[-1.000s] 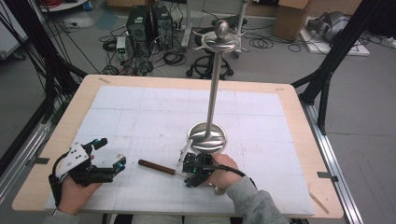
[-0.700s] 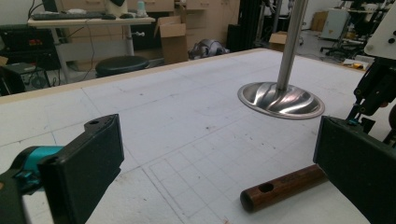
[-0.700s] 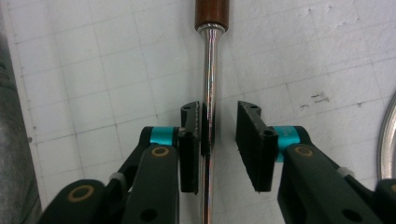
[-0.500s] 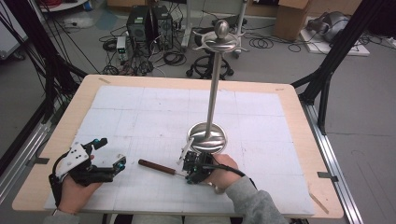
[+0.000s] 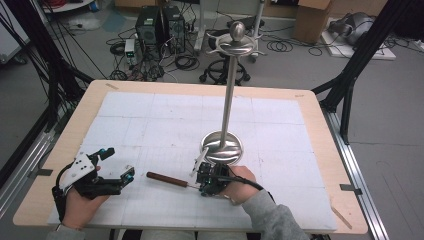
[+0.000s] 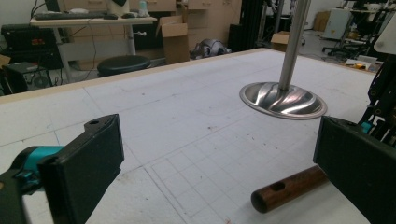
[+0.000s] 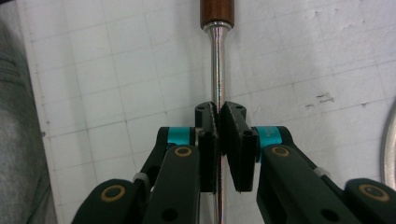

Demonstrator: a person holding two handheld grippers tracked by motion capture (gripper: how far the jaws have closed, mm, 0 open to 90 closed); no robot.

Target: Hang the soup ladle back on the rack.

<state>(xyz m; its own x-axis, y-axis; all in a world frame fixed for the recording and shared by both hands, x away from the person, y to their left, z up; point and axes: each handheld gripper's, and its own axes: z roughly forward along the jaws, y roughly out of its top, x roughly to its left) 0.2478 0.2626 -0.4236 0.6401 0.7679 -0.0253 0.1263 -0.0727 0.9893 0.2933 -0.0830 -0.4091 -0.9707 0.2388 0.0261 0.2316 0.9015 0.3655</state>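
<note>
A utensil with a brown wooden handle (image 5: 166, 179) and a thin metal shaft (image 7: 217, 65) lies flat on the white gridded mat. My right gripper (image 5: 202, 182) is shut on that shaft a little below the handle (image 7: 216, 11), its jaws pressed against it from both sides (image 7: 218, 123). My left gripper (image 5: 119, 161) rests at the front left, open, with nothing between its jaws. In the left gripper view the handle's end (image 6: 289, 186) lies just inside the right jaw of the left gripper (image 6: 219, 182).
A tall metal stand (image 5: 222, 120) with a dish-shaped base (image 5: 221, 146) and hooks at the top rises just behind my right hand. Its base (image 6: 282, 98) sits beyond the handle, and its rim (image 7: 390, 149) is close to the right gripper. Wooden table edge (image 5: 30, 200) frames the mat.
</note>
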